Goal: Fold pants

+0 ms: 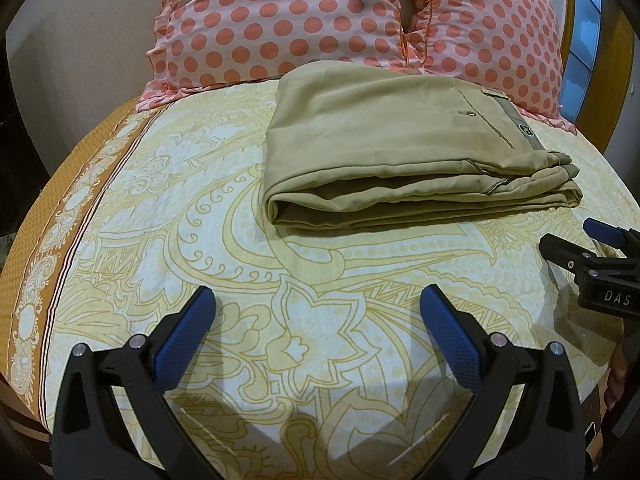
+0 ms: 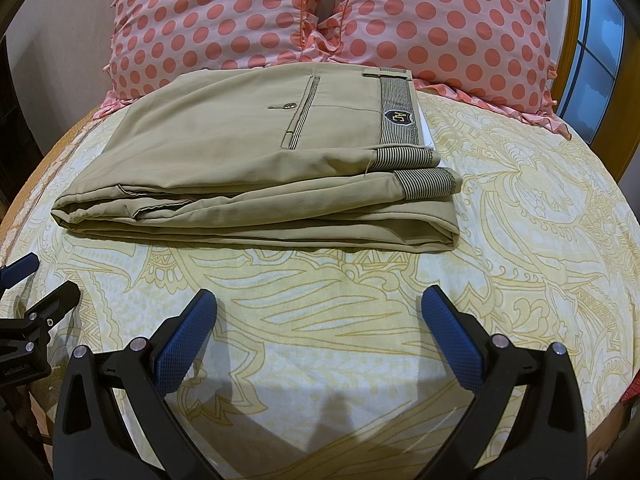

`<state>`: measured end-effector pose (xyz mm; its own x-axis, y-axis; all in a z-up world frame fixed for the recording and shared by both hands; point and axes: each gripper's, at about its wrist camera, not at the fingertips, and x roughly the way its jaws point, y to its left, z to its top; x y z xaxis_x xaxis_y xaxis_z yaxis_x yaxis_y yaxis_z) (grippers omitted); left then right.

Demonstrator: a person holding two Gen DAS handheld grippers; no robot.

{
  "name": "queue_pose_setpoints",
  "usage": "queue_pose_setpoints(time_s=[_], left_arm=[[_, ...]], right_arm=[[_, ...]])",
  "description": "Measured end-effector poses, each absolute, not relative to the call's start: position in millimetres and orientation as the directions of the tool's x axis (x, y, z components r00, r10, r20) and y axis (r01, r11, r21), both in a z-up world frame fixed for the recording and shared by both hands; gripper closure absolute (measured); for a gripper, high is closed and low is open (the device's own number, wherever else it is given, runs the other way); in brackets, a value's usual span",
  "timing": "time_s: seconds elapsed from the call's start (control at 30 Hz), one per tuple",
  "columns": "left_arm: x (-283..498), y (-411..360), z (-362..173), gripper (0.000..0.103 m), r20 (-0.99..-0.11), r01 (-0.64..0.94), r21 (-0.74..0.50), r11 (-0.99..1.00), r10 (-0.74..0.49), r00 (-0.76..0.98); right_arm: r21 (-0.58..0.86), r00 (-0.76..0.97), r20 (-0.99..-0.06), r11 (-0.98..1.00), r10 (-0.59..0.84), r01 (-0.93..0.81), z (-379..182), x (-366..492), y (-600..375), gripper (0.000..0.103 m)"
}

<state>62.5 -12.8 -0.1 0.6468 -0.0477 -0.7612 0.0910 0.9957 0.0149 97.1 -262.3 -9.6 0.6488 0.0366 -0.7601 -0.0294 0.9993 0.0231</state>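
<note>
Khaki pants (image 1: 384, 152) lie folded in a flat stack on the bed, with the back pocket and striped waistband facing up. They also show in the right wrist view (image 2: 248, 160), with the waistband on the right. My left gripper (image 1: 318, 316) is open and empty, hovering over the sheet in front of the pants. My right gripper (image 2: 320, 316) is open and empty, also short of the pants. The right gripper shows at the right edge of the left wrist view (image 1: 592, 256). The left gripper shows at the left edge of the right wrist view (image 2: 32, 300).
A yellow patterned bedsheet (image 1: 240, 280) covers the bed. Two pink polka-dot pillows (image 1: 280, 20) stand behind the pants against the wall. A wooden headboard edge and a window (image 2: 596, 48) are at the far right. The bed's left edge (image 1: 36, 280) drops off.
</note>
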Motion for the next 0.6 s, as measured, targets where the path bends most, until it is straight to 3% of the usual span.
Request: queue_pose_setpoints(time_s=[0.6], left_arm=[[63.0, -13.6, -1.3, 0.002, -0.765, 0.086, 0.014, 0.996, -0.045, 0.642]], right_arm=[[0.023, 0.649, -0.76, 0.999, 0.036, -0.028, -9.4, 97.2, -262.0, 0.001]])
